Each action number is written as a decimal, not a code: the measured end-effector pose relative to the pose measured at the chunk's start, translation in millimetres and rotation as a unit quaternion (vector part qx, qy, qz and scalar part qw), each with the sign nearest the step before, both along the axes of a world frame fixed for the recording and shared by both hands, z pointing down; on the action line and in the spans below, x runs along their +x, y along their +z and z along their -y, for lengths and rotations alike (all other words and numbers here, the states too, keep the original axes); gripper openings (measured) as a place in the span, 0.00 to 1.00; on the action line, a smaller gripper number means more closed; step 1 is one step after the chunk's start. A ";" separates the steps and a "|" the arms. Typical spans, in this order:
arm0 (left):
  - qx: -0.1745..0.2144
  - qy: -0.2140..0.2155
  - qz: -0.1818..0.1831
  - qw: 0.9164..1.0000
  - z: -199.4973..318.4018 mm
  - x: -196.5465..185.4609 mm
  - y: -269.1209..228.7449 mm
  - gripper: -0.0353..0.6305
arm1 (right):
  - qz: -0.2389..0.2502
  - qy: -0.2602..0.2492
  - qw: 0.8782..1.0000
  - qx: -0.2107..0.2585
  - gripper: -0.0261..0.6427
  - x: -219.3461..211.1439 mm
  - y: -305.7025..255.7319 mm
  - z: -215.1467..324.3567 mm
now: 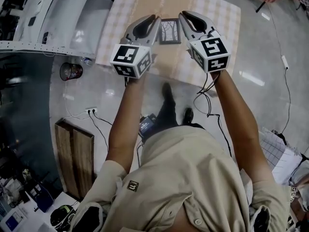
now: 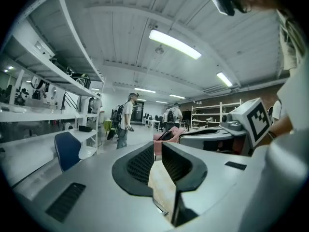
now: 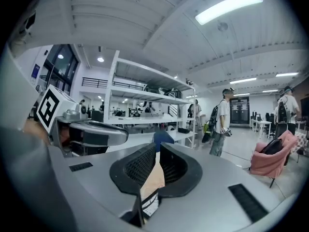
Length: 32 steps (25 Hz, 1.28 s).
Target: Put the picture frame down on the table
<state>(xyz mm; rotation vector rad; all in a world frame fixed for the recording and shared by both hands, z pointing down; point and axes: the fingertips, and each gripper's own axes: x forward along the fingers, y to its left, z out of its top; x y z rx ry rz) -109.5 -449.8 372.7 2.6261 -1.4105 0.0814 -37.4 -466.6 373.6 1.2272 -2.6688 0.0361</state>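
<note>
Head view, lower edge: beige shirt [image 1: 193,178], both forearms reaching toward upper centre of frame. Below the arms, on grey floor: dark shoes [image 1: 167,94], wooden board [image 1: 73,151] at lower left, power strip [image 1: 91,111] with trailing cable. Further up: left gripper [image 1: 153,25] and right gripper [image 1: 186,22], marker cubes toward the body, jaws pointing away and converging. Between the two tips: picture frame [image 1: 170,31], dark border, pale print of bare trees, face toward the camera, over the near half of the table [image 1: 130,13] with its chequered cloth. Contact between frame and table: cannot tell. Left gripper view: left gripper [image 2: 157,151] clenched on one edge of the picture frame [image 2: 164,187], ribbed black pads tight against the tan back panel, dark edge showing at lower centre. Right gripper view: right gripper [image 3: 157,151] likewise clamped on the opposite edge of the picture frame [image 3: 152,187], tan back and a strip of the printed face visible below the pads. Far background: white shelving [image 3: 145,105] at upper left, standing person with backpack [image 2: 125,124], pink chair [image 3: 275,158] at right edge.
</note>
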 end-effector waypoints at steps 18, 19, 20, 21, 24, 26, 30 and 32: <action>0.096 0.013 0.030 0.995 -107.8 14.1 -114.8 0.14 | 0.013 -0.056 0.997 0.056 0.08 7.7 -121.8 -119.0; 0.097 0.013 0.031 0.995 -114.2 14.9 -116.5 0.14 | 0.013 -0.058 0.997 0.059 0.08 9.6 -125.4 -124.9; 0.098 0.012 0.032 0.995 -120.6 16.0 -118.0 0.14 | 0.013 -0.059 0.996 0.061 0.08 11.8 -128.8 -131.0; 0.099 0.012 0.033 0.994 -126.8 17.5 -119.6 0.14 | 0.013 -0.060 0.996 0.063 0.08 14.5 -132.0 -136.9; 0.104 0.009 0.037 0.994 -144.6 23.6 -125.0 0.14 | 0.014 -0.061 0.995 0.071 0.08 24.1 -141.1 -153.8; 0.106 0.009 0.040 0.994 -155.1 27.3 -127.2 0.14 | 0.014 -0.063 0.995 0.075 0.08 29.6 -145.8 -163.8; 0.110 0.007 0.045 0.993 -173.4 29.5 -130.9 0.14 | 0.017 -0.063 0.995 0.079 0.08 37.3 -152.5 -180.4; 0.110 0.005 0.045 0.993 -183.5 30.5 -130.9 0.14 | 0.017 -0.062 0.995 0.080 0.08 41.3 -154.0 -189.3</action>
